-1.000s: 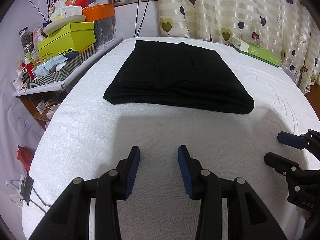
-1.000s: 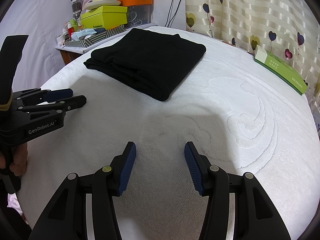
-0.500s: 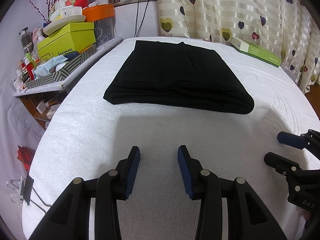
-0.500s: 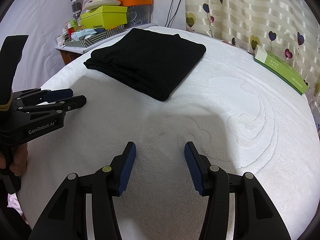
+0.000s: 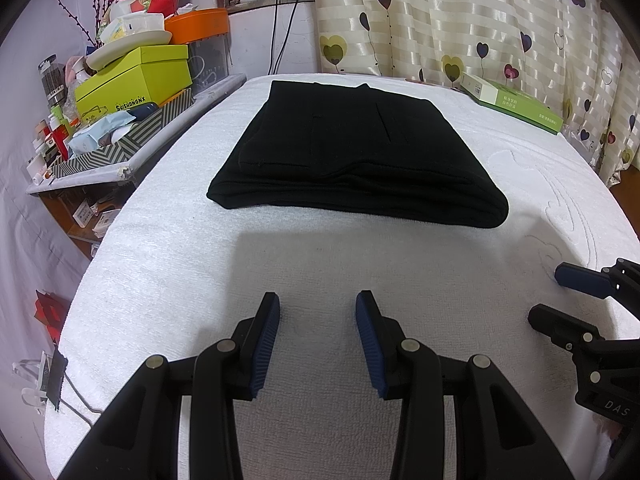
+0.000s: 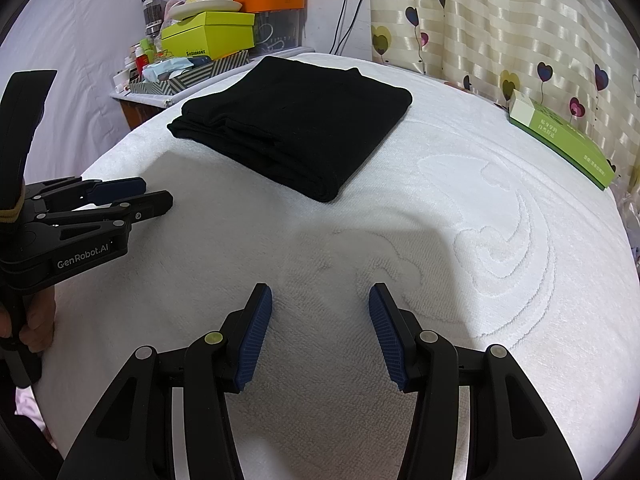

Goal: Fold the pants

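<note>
A white towel [image 5: 304, 264] is spread over the surface. A green carton [image 6: 560, 136] is laid near heart-patterned curtains [image 5: 460, 20]; a lime box [image 5: 136, 80] is stacked among clutter.

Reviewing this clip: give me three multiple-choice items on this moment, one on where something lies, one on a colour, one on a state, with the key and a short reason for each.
1. Where does the flat green box lie?
A. On the black pants
B. On the white towel near the heart-print curtain
C. Between the left gripper's fingers

2. What colour are the pads on the gripper fingers?
A. Red
B. Blue
C. Yellow

3. In what state are the black pants?
A. Folded into a flat stack
B. Spread out full length
C. Hanging from a gripper

Key: 1 B, the box sits at the far edge of the white towel beside the heart-print curtain. 2 B, ribbed blue pads show in both wrist views. 3 A, layered edges show along the near side, and the left gripper and right gripper are both open and empty.
</note>
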